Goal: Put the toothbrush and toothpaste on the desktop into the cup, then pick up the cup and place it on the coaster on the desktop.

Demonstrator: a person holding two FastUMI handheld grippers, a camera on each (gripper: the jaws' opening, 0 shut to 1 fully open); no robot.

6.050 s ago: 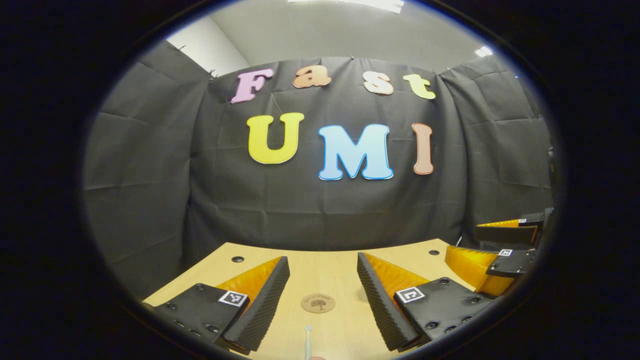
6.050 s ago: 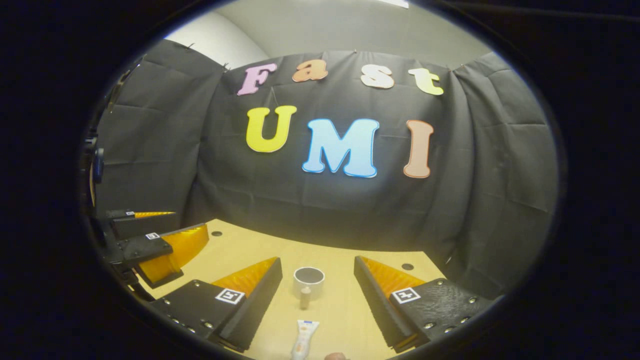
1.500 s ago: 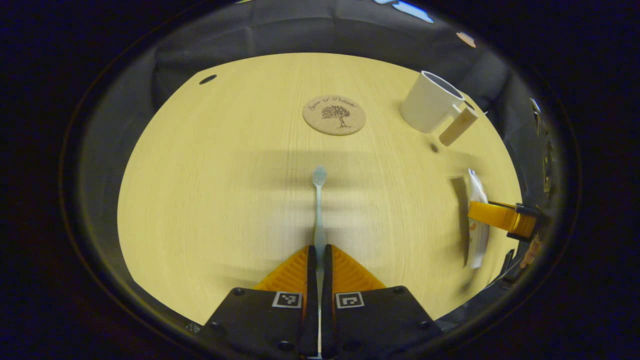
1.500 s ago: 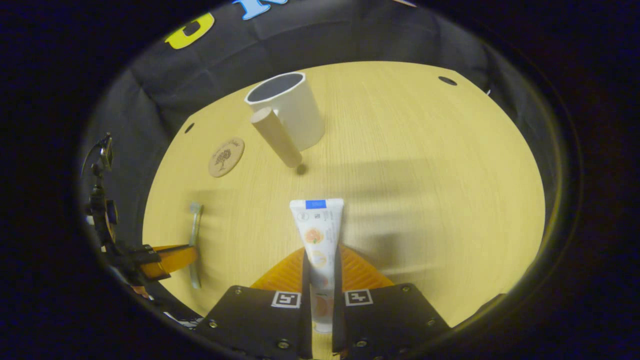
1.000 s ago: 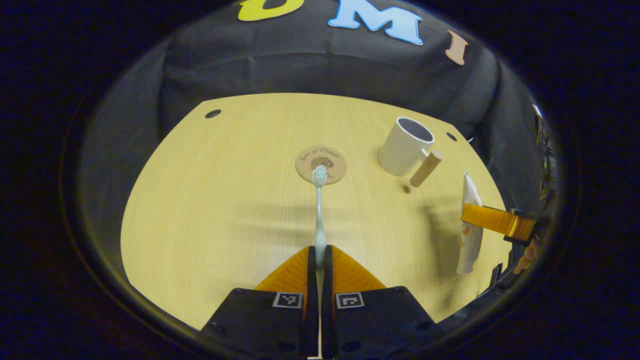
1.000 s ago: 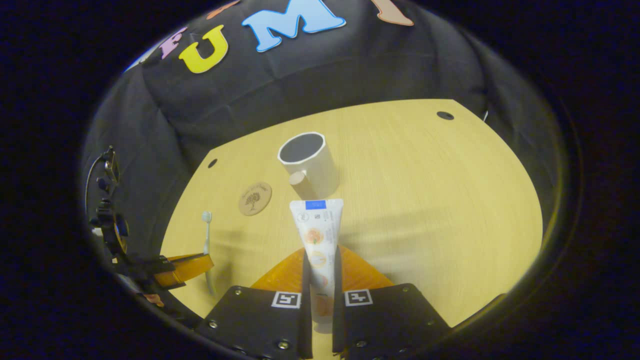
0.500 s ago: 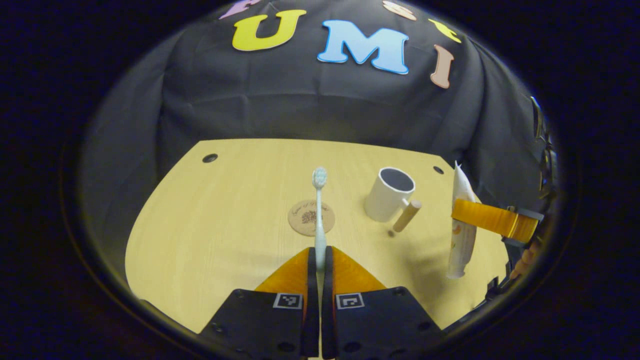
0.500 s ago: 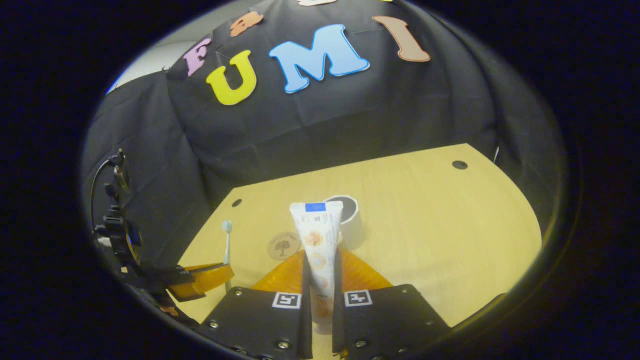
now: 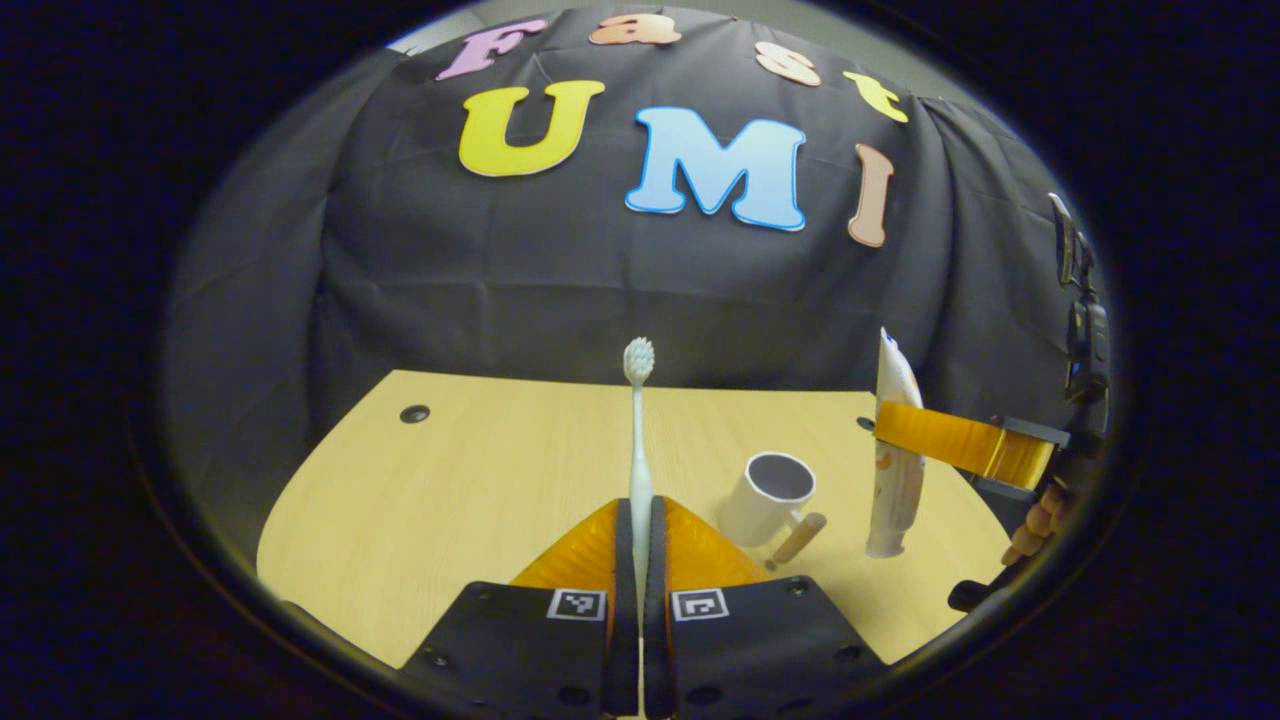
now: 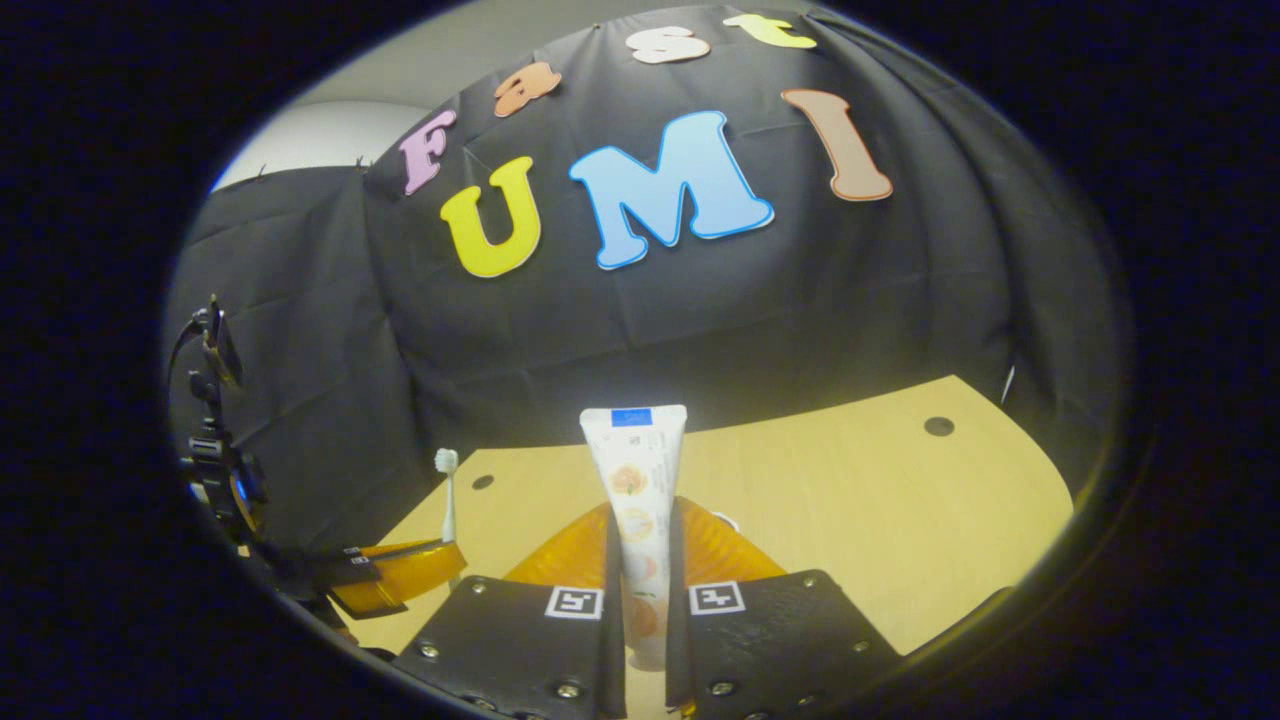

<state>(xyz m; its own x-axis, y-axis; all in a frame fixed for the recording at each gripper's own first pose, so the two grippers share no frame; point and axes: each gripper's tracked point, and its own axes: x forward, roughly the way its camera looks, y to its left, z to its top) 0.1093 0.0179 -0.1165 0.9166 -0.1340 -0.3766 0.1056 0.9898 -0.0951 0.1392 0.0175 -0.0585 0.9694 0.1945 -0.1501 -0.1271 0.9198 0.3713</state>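
Gripping toothpaste (image 10: pixel 633 480), label unreadable.

Pale wood-grain worktop (image 9: pixel 480 480); white cup (image 9: pixel 762 500) with a tan handle; pale blue-white toothbrush (image 9: pixel 637 420); white toothpaste (image 10: pixel 634 480), blue band, orange fruit print.

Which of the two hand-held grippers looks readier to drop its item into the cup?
Probably the right hand-held gripper: its white toothpaste tube hangs cap-down just beside the white cup. The left hand-held gripper points its pale toothbrush bristles-up.
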